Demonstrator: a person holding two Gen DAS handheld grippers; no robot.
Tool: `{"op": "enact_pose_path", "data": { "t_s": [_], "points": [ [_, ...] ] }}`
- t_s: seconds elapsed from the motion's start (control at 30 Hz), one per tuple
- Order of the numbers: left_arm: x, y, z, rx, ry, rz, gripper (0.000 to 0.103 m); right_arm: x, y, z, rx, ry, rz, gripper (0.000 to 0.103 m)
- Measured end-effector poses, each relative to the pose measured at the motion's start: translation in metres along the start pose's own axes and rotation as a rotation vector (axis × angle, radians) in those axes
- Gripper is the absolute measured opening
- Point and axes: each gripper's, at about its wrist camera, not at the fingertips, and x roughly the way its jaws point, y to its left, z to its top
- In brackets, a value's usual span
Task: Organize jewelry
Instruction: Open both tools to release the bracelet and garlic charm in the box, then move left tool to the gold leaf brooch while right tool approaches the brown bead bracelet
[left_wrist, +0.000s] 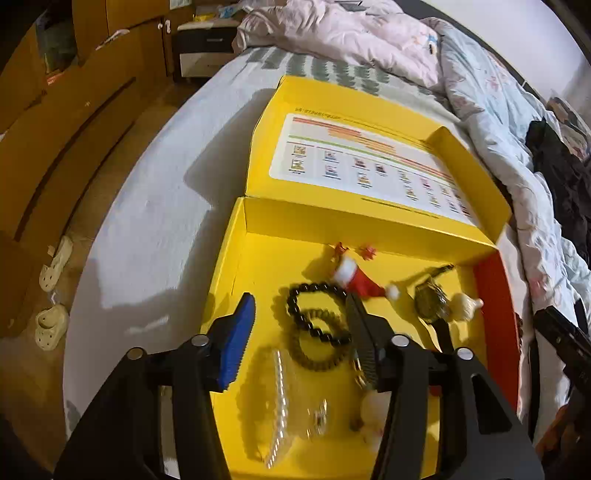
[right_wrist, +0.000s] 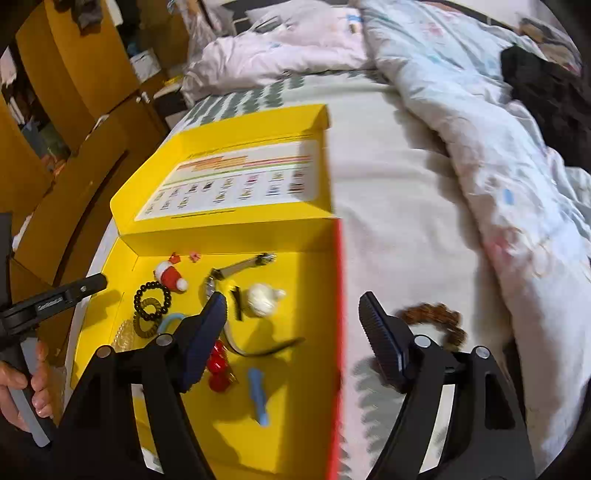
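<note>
An open yellow box (left_wrist: 258, 266) lies on the bed and holds jewelry: a black bead bracelet (left_wrist: 314, 314), a dark coil hair tie (left_wrist: 317, 354), a Santa hat charm (left_wrist: 356, 278), a watch (left_wrist: 432, 304), a white pom clip (left_wrist: 467, 306) and a clear bead piece (left_wrist: 280, 398). My left gripper (left_wrist: 299, 332) is open and empty above the bracelet. My right gripper (right_wrist: 291, 332) is open and empty, straddling the box's red right wall (right_wrist: 338, 332). A brown bead bracelet (right_wrist: 436, 317) lies on the sheet outside the box, beyond the right finger. In the right wrist view the box (right_wrist: 295, 280) also holds red beads (right_wrist: 218, 365) and a blue clip (right_wrist: 258, 395).
The box lid (left_wrist: 369, 162) lies open behind with a printed chart. A crumpled quilt (right_wrist: 480, 129) covers the bed's right side. The bed edge, wooden floor and slippers (left_wrist: 51, 291) are to the left. Wooden cabinets (right_wrist: 74, 74) stand beyond.
</note>
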Motion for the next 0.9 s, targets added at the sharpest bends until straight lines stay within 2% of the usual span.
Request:
{"op": "enact_pose_path", "data": {
  "t_s": [0.2, 0.57, 0.73, 0.9],
  "points": [
    [-0.029, -0.007, -0.025, 0.018, -0.041, -0.016, 0.061, -0.028, -0.040, -0.012, 0.087, -0.006, 0.006, 0.078],
    [-0.064, -0.032, -0.075, 0.040, -0.086, -0.090, 0.062, -0.081, -0.101, -0.055, 0.144, -0.021, -0.063, 0.080],
    [-0.086, -0.044, -0.102, 0.075, -0.135, -0.111, 0.064, -0.084, -0.124, -0.073, 0.166, 0.001, -0.084, 0.080],
    [-0.107, -0.036, -0.114, 0.093, -0.189, -0.104, 0.067, -0.078, -0.135, -0.081, 0.181, 0.032, -0.081, 0.080]
  ]
}}
